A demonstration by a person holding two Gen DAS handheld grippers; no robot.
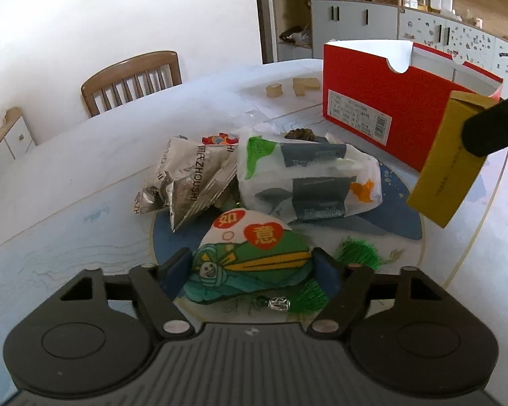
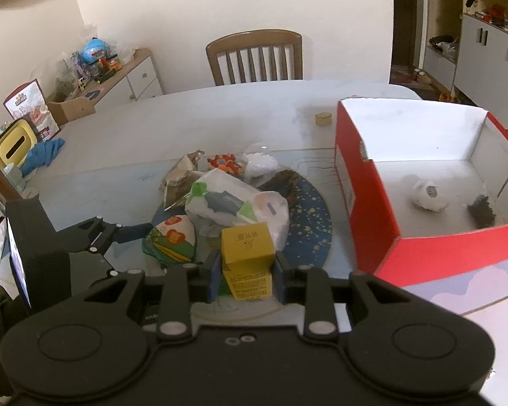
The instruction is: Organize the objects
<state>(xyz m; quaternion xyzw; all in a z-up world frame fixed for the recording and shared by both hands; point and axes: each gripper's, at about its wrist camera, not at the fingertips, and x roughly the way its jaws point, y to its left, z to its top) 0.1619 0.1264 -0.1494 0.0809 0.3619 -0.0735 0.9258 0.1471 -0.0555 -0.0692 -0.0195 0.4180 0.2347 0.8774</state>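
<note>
Right wrist view: gripping yellow carton firmly in right claw, needing carrying level toward red box rightward.

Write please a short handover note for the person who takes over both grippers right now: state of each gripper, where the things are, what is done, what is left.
Right gripper: shut on the yellow carton, lifted above the pile, beside the red box.
Left gripper: jaws on either side of the embroidered pouch on the table; whether they press it is unclear.
Done: a white object and a dark one lie in the box.
Left: the carton, the pouch, the white plastic bag, the foil packet.
</note>
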